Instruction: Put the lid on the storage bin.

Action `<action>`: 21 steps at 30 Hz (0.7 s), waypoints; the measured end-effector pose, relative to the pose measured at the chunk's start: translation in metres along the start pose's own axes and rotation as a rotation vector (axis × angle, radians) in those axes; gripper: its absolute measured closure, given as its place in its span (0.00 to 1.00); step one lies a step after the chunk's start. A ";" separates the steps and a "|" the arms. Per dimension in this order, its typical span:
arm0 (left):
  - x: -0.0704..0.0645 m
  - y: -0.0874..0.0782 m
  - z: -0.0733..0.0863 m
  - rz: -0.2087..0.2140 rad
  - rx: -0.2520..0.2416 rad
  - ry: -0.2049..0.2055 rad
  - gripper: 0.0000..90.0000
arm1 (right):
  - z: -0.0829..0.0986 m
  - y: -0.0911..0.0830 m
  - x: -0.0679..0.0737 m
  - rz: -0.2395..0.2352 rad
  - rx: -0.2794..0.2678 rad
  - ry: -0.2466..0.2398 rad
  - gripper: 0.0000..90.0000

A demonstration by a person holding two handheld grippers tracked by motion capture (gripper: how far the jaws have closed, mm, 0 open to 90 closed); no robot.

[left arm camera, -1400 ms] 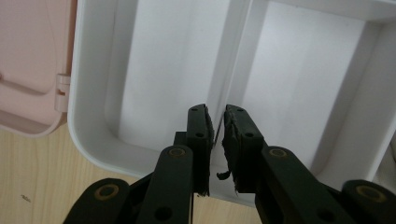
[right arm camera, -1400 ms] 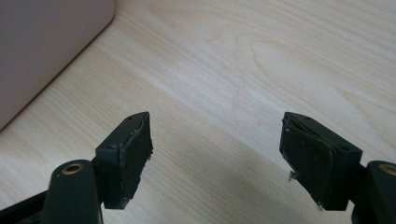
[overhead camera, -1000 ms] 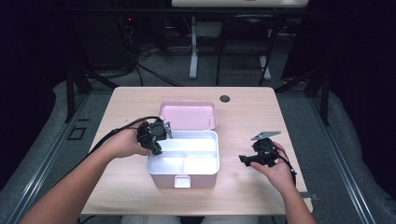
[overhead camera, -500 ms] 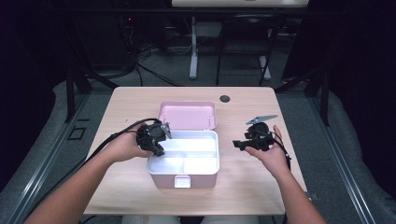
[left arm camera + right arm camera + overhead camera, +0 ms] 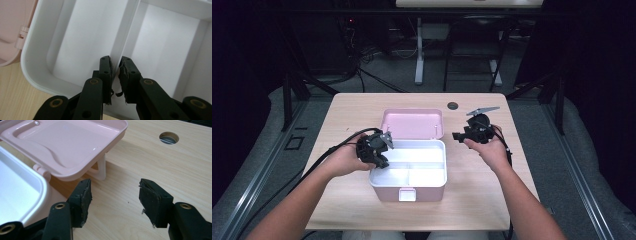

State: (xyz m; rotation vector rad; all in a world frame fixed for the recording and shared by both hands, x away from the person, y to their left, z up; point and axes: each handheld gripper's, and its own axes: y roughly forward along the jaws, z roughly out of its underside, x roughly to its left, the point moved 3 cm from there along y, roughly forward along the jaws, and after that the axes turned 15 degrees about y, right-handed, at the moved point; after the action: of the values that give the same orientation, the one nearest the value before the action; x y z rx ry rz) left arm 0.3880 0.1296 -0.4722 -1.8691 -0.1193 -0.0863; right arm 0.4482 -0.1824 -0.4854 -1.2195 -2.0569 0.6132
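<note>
My left tool (image 5: 115,75) pinches the box (image 5: 409,192) divider; my right tool (image 5: 115,202), open, faces the lid (image 5: 65,147) at upper left.

Left hand-held gripper (image 5: 115,75) nearly closed, right hand-held gripper (image 5: 113,195) agape

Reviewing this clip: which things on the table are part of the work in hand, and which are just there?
In hand:
- white box, open, nothing inside
- pink lid, folded back behind it
- left gripper, nearly shut at the box's divider
- right gripper, open, beside the lid

Just there:
- cable hole in the table
</note>
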 end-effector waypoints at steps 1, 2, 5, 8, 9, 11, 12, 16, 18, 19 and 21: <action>0.000 0.000 0.000 -0.001 0.000 -0.001 0.89 | -0.003 0.002 0.001 0.003 0.002 0.005 0.47; 0.000 0.000 0.000 -0.001 0.002 -0.001 0.89 | -0.005 0.004 0.002 0.004 0.003 0.019 0.47; -0.001 0.000 0.000 -0.004 0.004 -0.002 0.89 | -0.015 0.008 0.002 0.013 -0.002 0.034 0.47; -0.001 0.000 0.000 -0.005 0.004 0.000 0.89 | -0.024 0.015 0.006 0.013 0.010 0.042 0.48; -0.001 0.000 0.000 -0.005 0.004 0.000 0.89 | -0.024 0.015 0.006 0.013 0.010 0.042 0.48; -0.001 0.000 0.000 -0.006 0.002 0.000 0.89 | -0.029 0.021 0.008 0.041 0.012 0.065 0.50; -0.001 0.000 0.000 -0.006 0.002 0.000 0.89 | -0.029 0.021 0.008 0.041 0.012 0.065 0.50; -0.001 0.000 0.000 -0.005 0.002 -0.001 0.89 | -0.036 0.028 0.008 0.063 0.019 0.089 0.58; -0.001 0.000 0.000 -0.005 0.003 -0.001 0.89 | -0.040 0.032 0.007 0.060 0.008 0.105 0.59; -0.001 0.000 0.000 -0.005 0.003 -0.001 0.89 | -0.043 0.035 0.007 0.050 -0.001 0.128 0.61; -0.001 0.000 0.000 -0.004 0.004 0.000 0.89 | -0.045 0.036 0.007 0.045 -0.003 0.135 0.61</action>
State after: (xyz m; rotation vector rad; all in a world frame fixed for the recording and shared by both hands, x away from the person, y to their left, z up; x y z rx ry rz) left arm 0.3873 0.1292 -0.4723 -1.8649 -0.1230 -0.0882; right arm 0.4994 -0.1573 -0.4773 -1.2761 -1.9242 0.5343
